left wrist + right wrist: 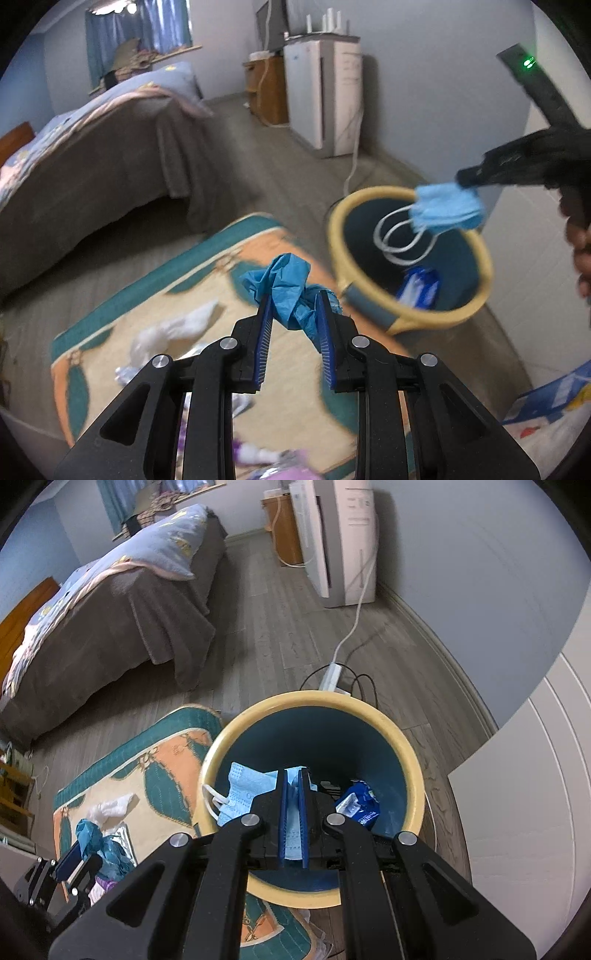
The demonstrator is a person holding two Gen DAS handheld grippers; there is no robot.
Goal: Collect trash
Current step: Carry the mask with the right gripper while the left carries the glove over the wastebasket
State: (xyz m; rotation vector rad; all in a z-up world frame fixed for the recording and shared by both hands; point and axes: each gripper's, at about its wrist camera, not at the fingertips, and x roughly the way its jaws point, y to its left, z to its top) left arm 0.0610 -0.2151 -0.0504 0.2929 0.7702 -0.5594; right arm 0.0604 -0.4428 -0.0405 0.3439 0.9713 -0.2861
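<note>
Face mask (236, 794) clamped in right gripper (294, 775) above bin (369, 709); left gripper (295, 299) grips blue glove (288, 291).

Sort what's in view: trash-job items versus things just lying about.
Job: face mask in right gripper; blue glove in left gripper; bin; blue wrapper; white tissue.
Lying about: bed, rug, power strip.

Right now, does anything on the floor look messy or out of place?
Yes. White crumpled tissue and purple scraps lie strewn on the patterned rug, outside the yellow bin. A power strip with tangled cables lies on the floor just behind the bin.
</note>
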